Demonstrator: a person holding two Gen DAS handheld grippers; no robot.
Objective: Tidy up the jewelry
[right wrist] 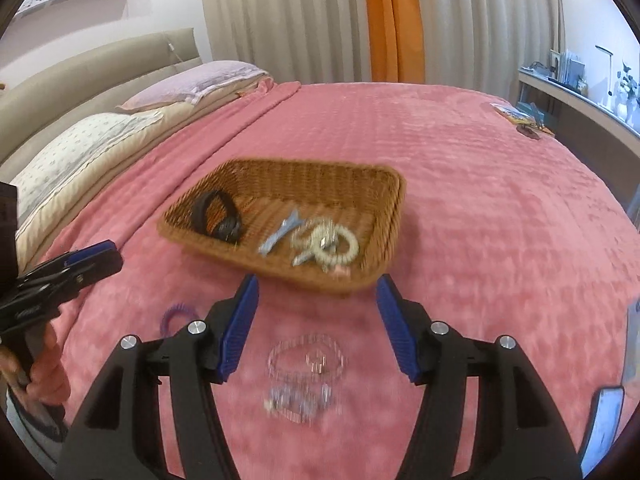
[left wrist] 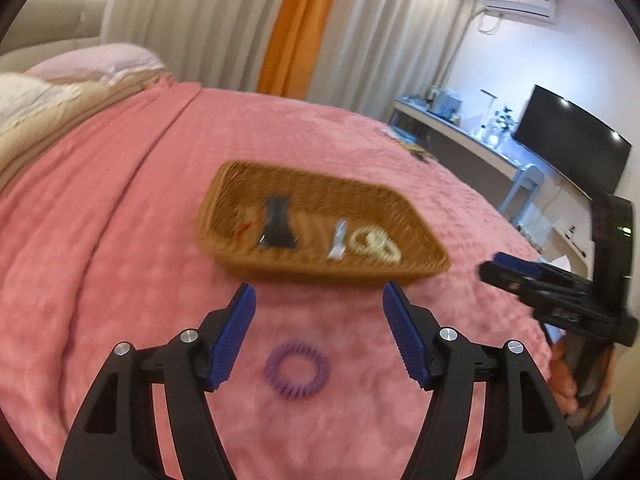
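A brown woven basket point(left wrist: 320, 216) sits on the pink bed blanket point(left wrist: 120, 240). Some things are already inside it: a black band point(right wrist: 216, 216), a pale blue hair clip point(right wrist: 280, 232) and a cream coil hair tie point(right wrist: 332, 240). So part of the tidying looks done.

Two things are left out on the blanket, just in front of the basket. One is a purple coil hair tie point(left wrist: 297, 369). The other is a clear beaded bracelet point(right wrist: 306, 360) with some small shiny bits just below it. The picture is blurry there, so those bits may be a second bracelet or a chain.

The left gripper point(left wrist: 318, 328) hangs over the purple hair tie. Its blue pads are spread wide and nothing is between them. The right gripper point(right wrist: 316, 320) hangs over the clear bracelet. It is spread wide too, and it holds nothing.

I think each gripper needs to go down, pinch its thing and put it in the basket. The task looks a little more than half done.
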